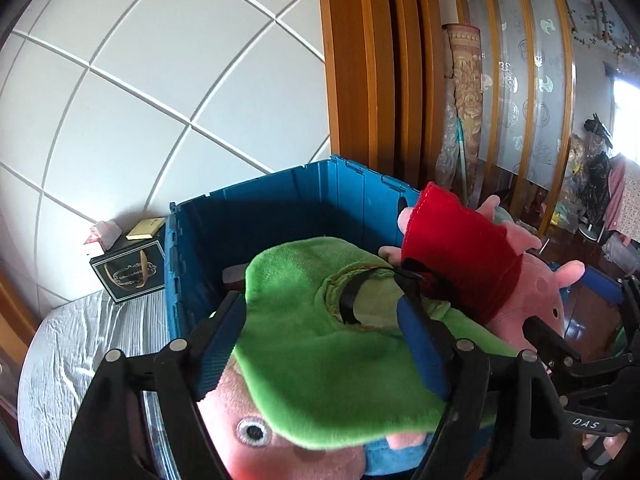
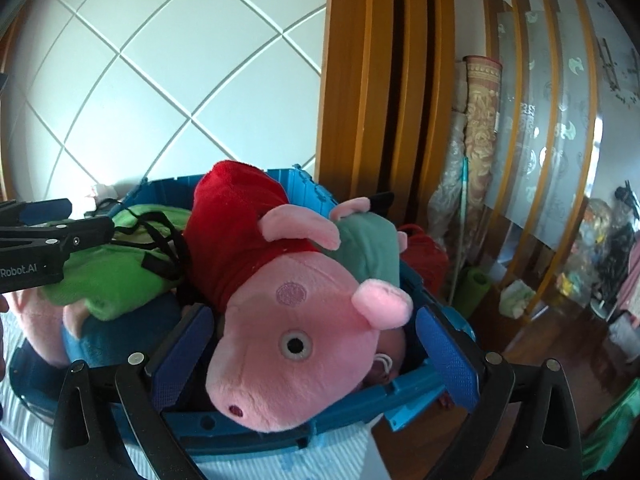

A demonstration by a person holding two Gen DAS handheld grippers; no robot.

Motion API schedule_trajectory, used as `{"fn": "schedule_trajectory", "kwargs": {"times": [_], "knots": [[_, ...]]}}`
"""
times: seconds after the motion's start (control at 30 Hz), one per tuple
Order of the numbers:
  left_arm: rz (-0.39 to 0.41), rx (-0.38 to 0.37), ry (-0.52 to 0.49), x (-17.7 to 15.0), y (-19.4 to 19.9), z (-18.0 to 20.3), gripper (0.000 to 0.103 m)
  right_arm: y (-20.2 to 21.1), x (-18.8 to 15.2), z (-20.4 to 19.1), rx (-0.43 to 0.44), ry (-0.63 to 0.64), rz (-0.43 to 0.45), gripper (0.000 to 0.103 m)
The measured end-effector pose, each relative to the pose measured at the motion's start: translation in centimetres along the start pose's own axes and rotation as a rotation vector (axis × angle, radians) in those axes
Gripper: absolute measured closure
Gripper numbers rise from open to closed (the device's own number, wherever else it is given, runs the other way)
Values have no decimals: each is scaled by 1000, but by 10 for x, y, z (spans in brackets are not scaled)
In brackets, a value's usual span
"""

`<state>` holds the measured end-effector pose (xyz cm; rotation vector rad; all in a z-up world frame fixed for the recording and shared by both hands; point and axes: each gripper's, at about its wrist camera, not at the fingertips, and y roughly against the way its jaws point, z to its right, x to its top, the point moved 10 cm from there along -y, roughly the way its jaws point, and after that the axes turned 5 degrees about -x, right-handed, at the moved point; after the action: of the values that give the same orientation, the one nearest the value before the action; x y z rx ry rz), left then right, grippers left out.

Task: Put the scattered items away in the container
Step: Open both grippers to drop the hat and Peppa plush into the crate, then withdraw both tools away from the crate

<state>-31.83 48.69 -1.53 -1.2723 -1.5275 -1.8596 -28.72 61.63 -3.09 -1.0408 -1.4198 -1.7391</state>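
Two pig toys lie piled in the blue box (image 2: 404, 390). The pig in the red dress (image 2: 280, 336) has its head between the right fingers (image 2: 312, 352), which stand wide and do not touch it. The pig in the green dress (image 1: 320, 344) sits between the left fingers (image 1: 324, 344), also spread apart; its cloth lies against the right-hand pad. Only the left view shows a black box (image 1: 130, 270) beside the blue box on the bed (image 1: 72, 344). Only the right view shows the red-dress pig's eye and snout.

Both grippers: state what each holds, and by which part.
Nothing is held. The left gripper stands open around the green plush, and the right gripper open around the pink pig's head, pads clear.
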Motion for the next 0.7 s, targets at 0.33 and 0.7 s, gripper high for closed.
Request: {"fn": "schedule_trajectory", "kwargs": {"times": [0.33, 0.7], "knots": [[62, 67, 81, -28, 68, -14, 0, 50, 13, -7, 118, -55, 53, 0], [111, 126, 81, -68, 148, -26, 0, 132, -16, -45, 116, -50, 7, 0]]}}
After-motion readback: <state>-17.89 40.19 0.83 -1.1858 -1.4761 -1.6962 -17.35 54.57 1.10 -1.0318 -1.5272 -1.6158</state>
